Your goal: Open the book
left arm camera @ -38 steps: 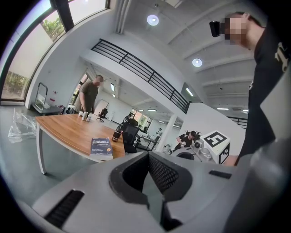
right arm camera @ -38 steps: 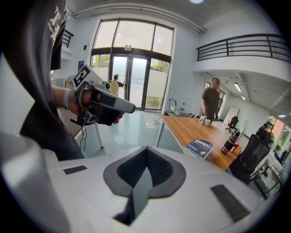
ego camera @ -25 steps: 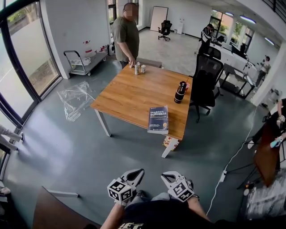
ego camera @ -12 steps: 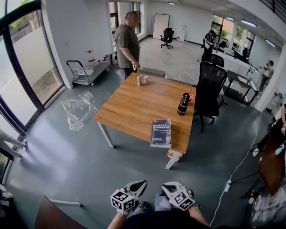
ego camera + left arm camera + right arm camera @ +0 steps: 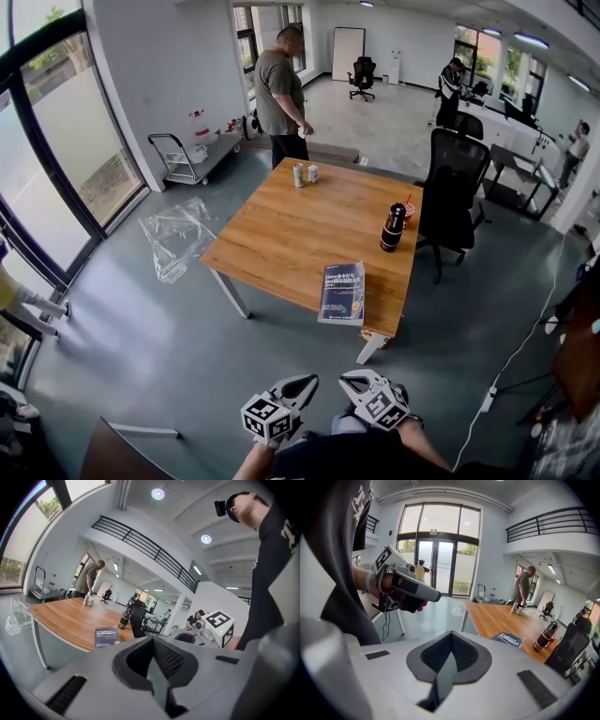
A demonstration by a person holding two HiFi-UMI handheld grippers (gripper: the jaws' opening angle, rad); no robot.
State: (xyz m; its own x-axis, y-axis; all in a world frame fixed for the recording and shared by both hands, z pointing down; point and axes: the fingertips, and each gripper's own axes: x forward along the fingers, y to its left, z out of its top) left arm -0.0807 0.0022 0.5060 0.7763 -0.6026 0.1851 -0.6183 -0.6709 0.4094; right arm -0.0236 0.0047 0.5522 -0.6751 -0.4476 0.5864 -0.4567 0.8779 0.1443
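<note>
On the table [image 5: 281, 234], at its near right corner, the book [image 5: 342, 292] lies closed, cover up, well apart from both grippers. Left gripper [image 5: 298, 388] and right gripper [image 5: 354, 382] hang side by side, low before the person's body, each with jaws pressed together on nothing. The step in hand is, I judge, the approach. To do it well, come right up to that corner and spread one gripper's jaws before reaching. Pin the book with the other, then catch only the cover at its free long edge, clear of the bottle [image 5: 393, 228].
</note>
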